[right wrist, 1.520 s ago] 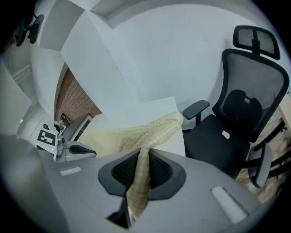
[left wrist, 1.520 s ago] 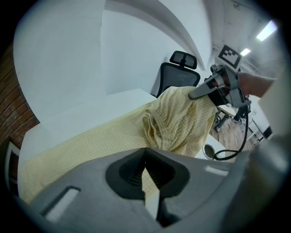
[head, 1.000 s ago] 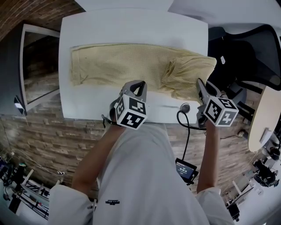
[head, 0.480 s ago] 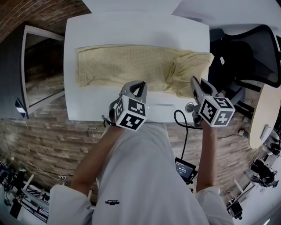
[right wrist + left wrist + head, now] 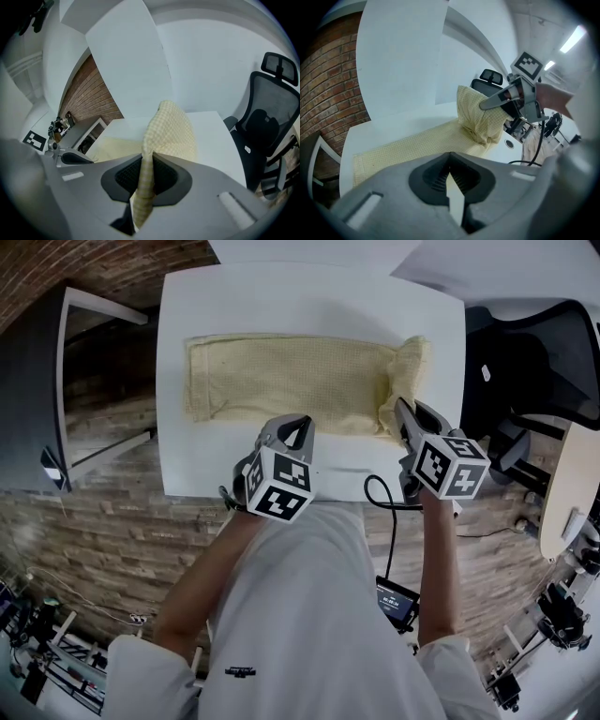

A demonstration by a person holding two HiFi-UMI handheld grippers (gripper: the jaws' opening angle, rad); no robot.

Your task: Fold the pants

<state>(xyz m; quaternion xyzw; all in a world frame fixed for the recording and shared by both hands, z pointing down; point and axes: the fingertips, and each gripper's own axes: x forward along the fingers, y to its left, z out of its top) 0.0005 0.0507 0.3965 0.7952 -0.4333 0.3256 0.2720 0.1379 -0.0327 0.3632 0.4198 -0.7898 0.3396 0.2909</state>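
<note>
While the right tongs (image 5: 404, 416) clamp the lifted right end of the pants (image 5: 281, 381), the left tongs (image 5: 295, 424) hover clenched, empty, over the near edge midway; the pants' long axis runs leftward across the worktop (image 5: 309, 301).

It looks like an office: white table (image 5: 309, 296), black office chair (image 5: 539, 338), brick wall (image 5: 333, 84).

Head view: left gripper (image 5: 292, 424) covers part of the pants (image 5: 281, 381) toward the tabletop (image 5: 234, 296) near edge. Right gripper (image 5: 406, 412) hides the pinched fabric. Chair (image 5: 548, 362) is cropped at the right.
</note>
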